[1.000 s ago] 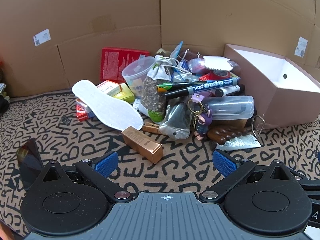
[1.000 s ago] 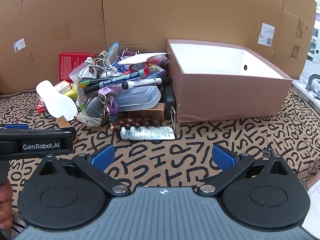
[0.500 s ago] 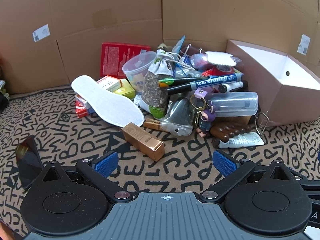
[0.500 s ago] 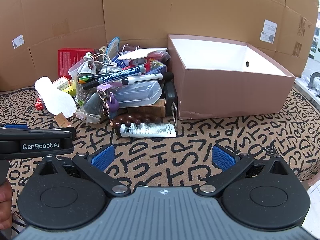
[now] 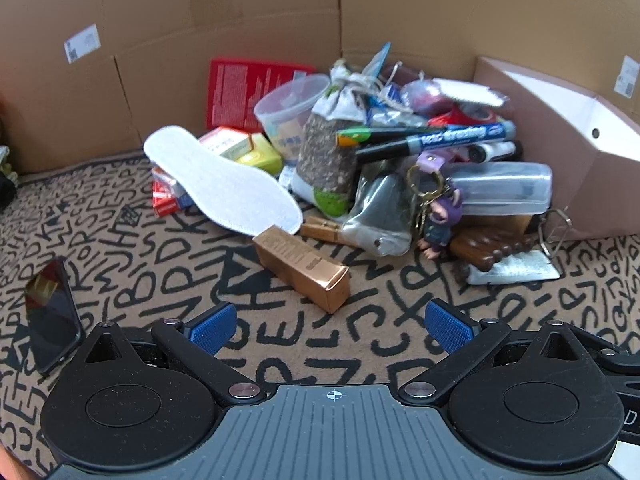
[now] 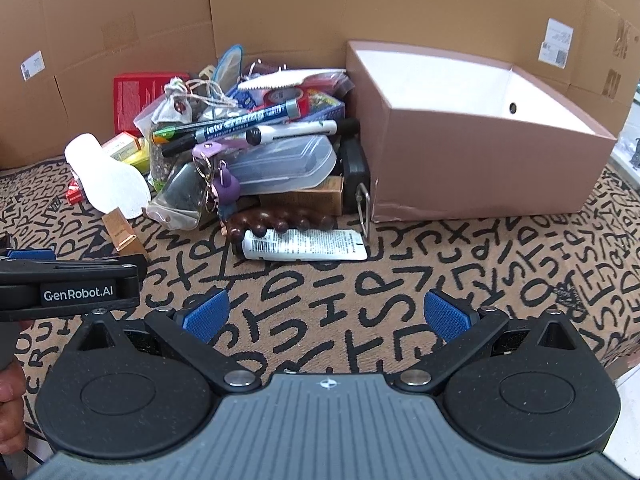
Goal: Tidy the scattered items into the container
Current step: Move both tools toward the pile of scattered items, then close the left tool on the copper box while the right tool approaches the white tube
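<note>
Cardboard walls (image 6: 280, 4) enclose a letter-patterned rug (image 6: 460, 272).

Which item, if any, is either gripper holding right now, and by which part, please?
Nothing is held. The left gripper and the right gripper are both open with only the patterned cloth between their fingers, short of the pile and the box.

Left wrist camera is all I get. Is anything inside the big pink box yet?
Observer: No. The right wrist view looks into the pink cardboard box; the white inside that shows is bare.
Operator: What's squished between the pile and the box?
Observer: A black hard case stands against the box wall, with a silver metal clip in front of it.
Operator: Are the other tongs holding something?
Observer: No. The right tongs are open over the letter-patterned carpet.
</note>
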